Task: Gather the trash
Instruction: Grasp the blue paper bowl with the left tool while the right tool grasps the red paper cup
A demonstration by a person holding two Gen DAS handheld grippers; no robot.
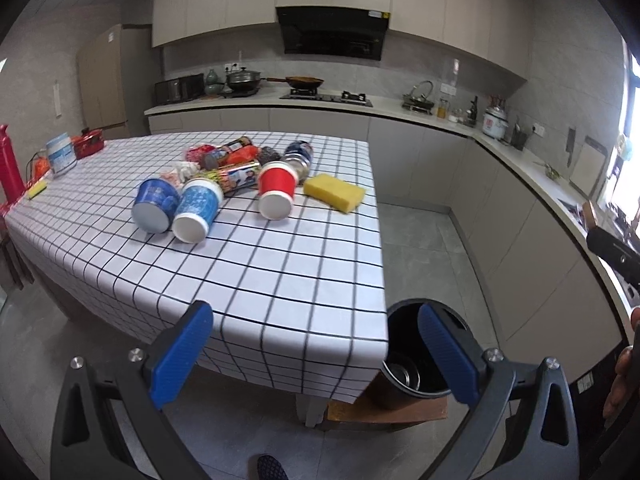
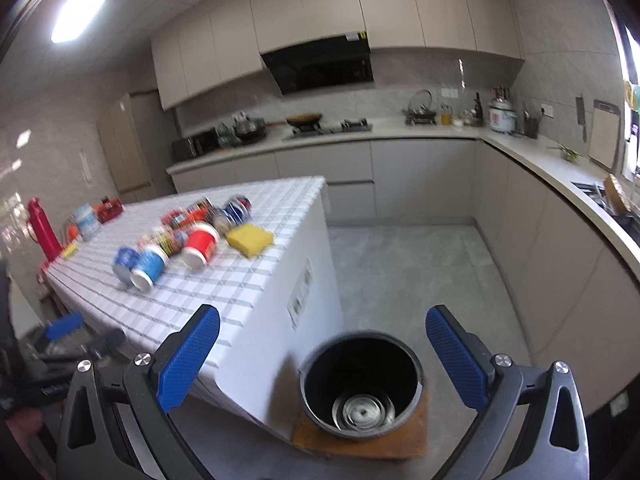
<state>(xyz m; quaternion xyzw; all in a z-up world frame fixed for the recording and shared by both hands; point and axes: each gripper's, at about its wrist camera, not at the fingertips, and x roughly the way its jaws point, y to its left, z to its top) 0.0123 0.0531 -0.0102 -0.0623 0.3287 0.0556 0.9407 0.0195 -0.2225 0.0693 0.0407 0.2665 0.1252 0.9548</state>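
Note:
A pile of trash lies on the checked table (image 1: pixel 280 272): a red cup (image 1: pixel 276 190) on its side, a light blue cup (image 1: pixel 198 210), a dark blue cup (image 1: pixel 154 204), cans (image 1: pixel 298 156) and wrappers (image 1: pixel 236 160). The same red cup (image 2: pixel 200 248) and blue cups (image 2: pixel 150 266) show blurred in the right wrist view. A black bin (image 2: pixel 360 384) stands on a wooden stool by the table corner; it also shows in the left wrist view (image 1: pixel 416 360). My left gripper (image 1: pixel 316 356) is open and empty, short of the table edge. My right gripper (image 2: pixel 322 360) is open and empty above the bin.
A yellow sponge (image 1: pixel 334 192) lies beside the red cup. A red bottle (image 1: pixel 10 164), a white tub (image 1: pixel 61 156) and a red box (image 1: pixel 89 143) stand at the table's far left. Kitchen counters (image 1: pixel 520 160) run along the back and right. Grey floor (image 2: pixel 400 272) lies between.

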